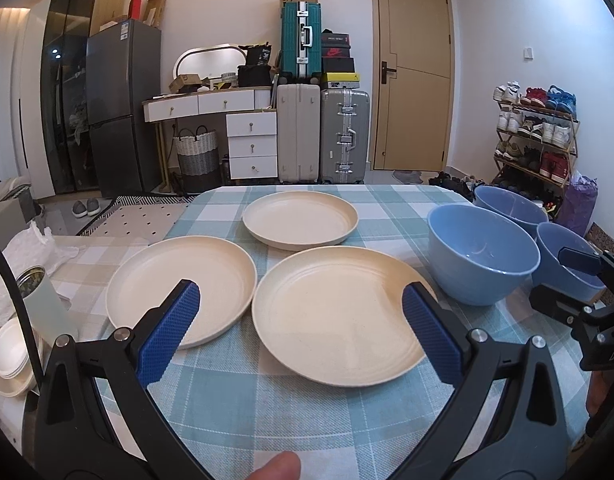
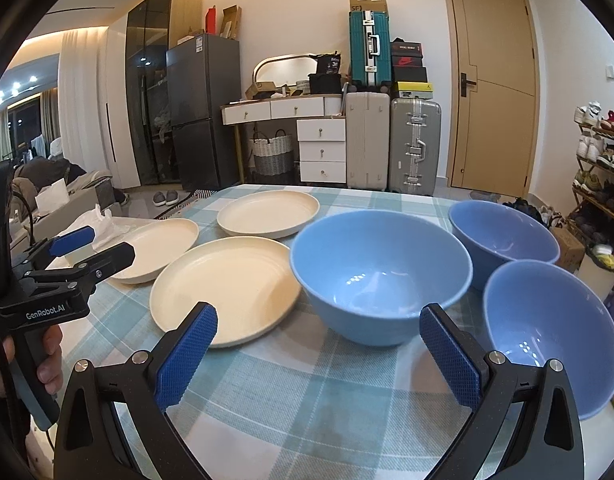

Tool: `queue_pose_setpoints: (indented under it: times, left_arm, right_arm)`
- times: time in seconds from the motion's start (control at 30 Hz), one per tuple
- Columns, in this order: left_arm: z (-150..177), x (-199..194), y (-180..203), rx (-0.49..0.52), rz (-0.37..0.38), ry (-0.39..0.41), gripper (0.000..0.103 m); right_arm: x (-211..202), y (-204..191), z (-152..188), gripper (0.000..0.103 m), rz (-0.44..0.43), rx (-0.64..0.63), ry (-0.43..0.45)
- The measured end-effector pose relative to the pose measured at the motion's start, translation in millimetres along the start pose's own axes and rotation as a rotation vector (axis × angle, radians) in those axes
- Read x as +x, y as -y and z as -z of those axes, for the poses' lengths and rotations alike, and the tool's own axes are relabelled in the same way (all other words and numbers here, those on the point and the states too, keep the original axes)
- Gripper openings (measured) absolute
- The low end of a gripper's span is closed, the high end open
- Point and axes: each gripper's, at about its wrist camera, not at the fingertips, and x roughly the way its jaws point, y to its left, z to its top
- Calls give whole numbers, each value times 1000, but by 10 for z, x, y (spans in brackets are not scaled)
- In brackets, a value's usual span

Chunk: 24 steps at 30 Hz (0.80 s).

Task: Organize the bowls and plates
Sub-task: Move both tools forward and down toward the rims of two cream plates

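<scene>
Likely first: both grippers, left gripper [image 1: 301, 322] and right gripper [image 2: 319, 344], hover spread and empty; nearest plate [image 1: 339, 316] lies flat on the tabletop [image 1: 235, 408], so pinch its rim, lift level.

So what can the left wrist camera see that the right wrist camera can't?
Only the left wrist view shows the tin can and the stack of white dishes at the table's left edge. Only the right wrist view shows a hand gripping the left claw's handle. Both show three cream plates, three blue bowls and the checked tablecloth.
</scene>
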Motion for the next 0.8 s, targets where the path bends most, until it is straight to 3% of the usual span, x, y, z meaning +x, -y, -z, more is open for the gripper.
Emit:
queue_pose_setpoints:
  times: [0.8]
  left_arm:
    - [-703,228,-651,-80,-25,-108,101]
  right_arm:
    - [477,-348,-1009,103,-63,0,-100]
